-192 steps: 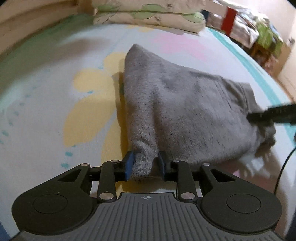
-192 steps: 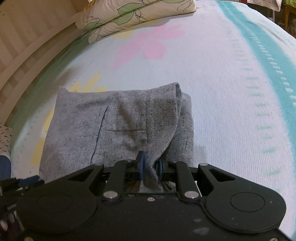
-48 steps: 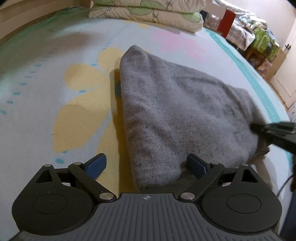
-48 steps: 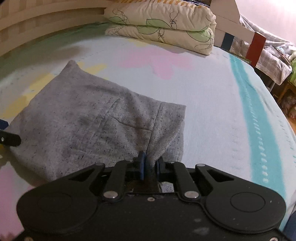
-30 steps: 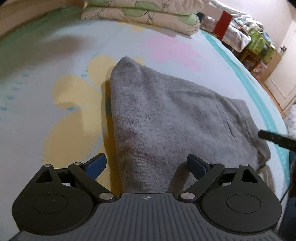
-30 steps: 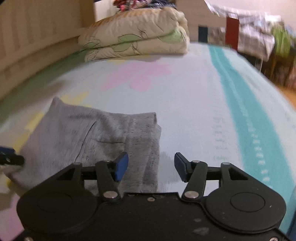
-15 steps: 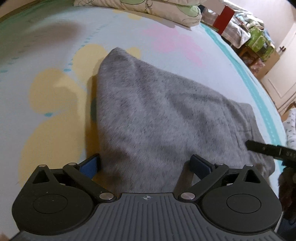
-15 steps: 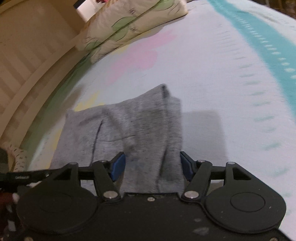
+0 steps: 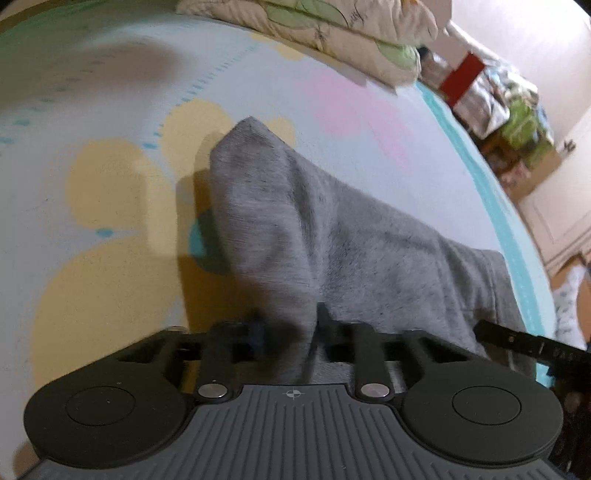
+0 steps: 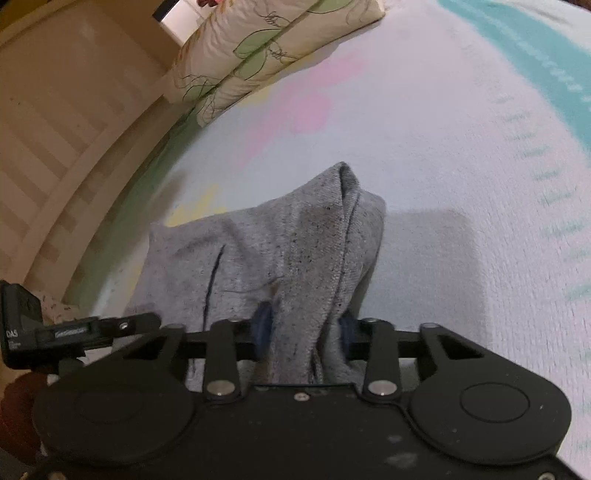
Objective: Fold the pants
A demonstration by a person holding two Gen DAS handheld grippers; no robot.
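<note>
The grey folded pants (image 9: 351, 236) lie on a bed sheet with yellow and pink flowers. My left gripper (image 9: 290, 332) is shut on the near left corner of the pants, and the cloth bunches up between its fingers. My right gripper (image 10: 303, 328) is shut on the near right edge of the pants (image 10: 280, 243), by the seam and pocket. The right gripper's tip shows in the left wrist view (image 9: 524, 343). The left gripper shows at the left of the right wrist view (image 10: 74, 332).
Stacked floral pillows (image 9: 332, 33) (image 10: 266, 48) lie at the head of the bed. A wooden bed frame (image 10: 62, 122) runs along the left. Cluttered furniture and boxes (image 9: 517, 122) stand beyond the right side of the bed.
Both grippers let go of the pants, came back down over the near edge and closed on it again. The cloth now rises into ridges between the fingers.
</note>
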